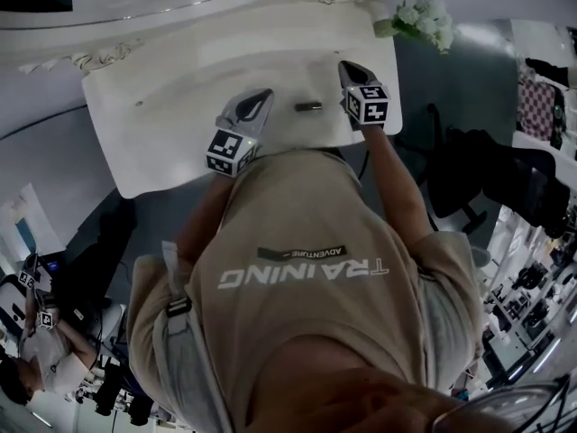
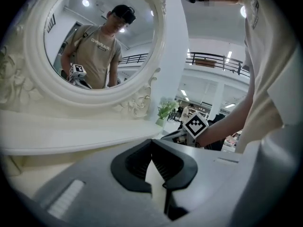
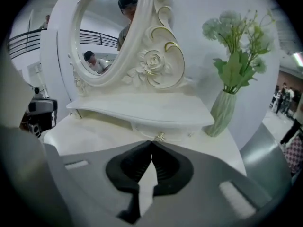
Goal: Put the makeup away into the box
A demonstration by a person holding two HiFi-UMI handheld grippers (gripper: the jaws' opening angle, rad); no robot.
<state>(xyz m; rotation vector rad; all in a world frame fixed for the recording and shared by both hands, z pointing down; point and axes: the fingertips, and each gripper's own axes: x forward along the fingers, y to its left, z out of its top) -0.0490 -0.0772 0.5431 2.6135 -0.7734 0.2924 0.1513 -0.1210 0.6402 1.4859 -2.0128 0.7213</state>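
A small dark makeup tube (image 1: pixel 308 106) lies on the white dressing table (image 1: pixel 162 124), between my two grippers. My left gripper (image 1: pixel 267 93) hovers just left of the tube; its jaws (image 2: pixel 151 142) meet at the tips with nothing between them. My right gripper (image 1: pixel 345 64) is to the tube's right and a little farther back, pointing down at the tabletop. Its jaws (image 3: pixel 151 142) are shut and empty, aimed at a small gold drawer knob (image 3: pixel 161 137) under the table's raised shelf (image 3: pixel 142 110). The tube is out of sight in both gripper views.
An ornate oval mirror (image 2: pixel 94 41) rises at the back of the table. A green vase of pale flowers (image 3: pixel 222 112) stands at the back right corner (image 1: pixel 424 16). My torso hangs over the table's front edge. Another person sits at the lower left (image 1: pixel 36 350).
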